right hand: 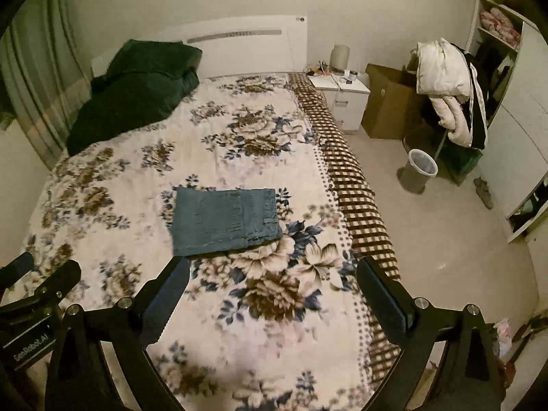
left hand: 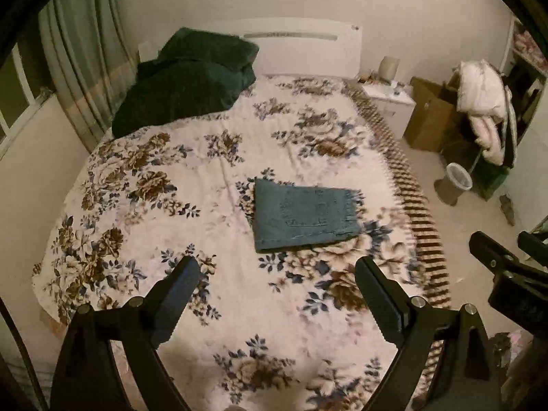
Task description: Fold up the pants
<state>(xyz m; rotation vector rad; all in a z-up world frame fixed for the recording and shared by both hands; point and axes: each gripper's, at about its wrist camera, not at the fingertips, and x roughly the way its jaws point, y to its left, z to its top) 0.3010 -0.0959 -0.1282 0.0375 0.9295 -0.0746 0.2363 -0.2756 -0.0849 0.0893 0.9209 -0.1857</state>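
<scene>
The pants [left hand: 304, 217], blue denim, lie folded into a flat rectangle on the flowered blanket [left hand: 191, 171], toward the bed's checkered side edge [right hand: 356, 198] and well short of the dark green pillows [left hand: 191, 82] at the headboard. The left gripper [left hand: 275, 270] hangs above the blanket on the foot side of the pants, jaws spread wide, holding nothing. The right gripper [right hand: 272, 272] hangs likewise, jaws released and empty. Neither touches the pants. Beyond the checkered edge, a wastebasket [right hand: 419, 169] stands on the floor.
</scene>
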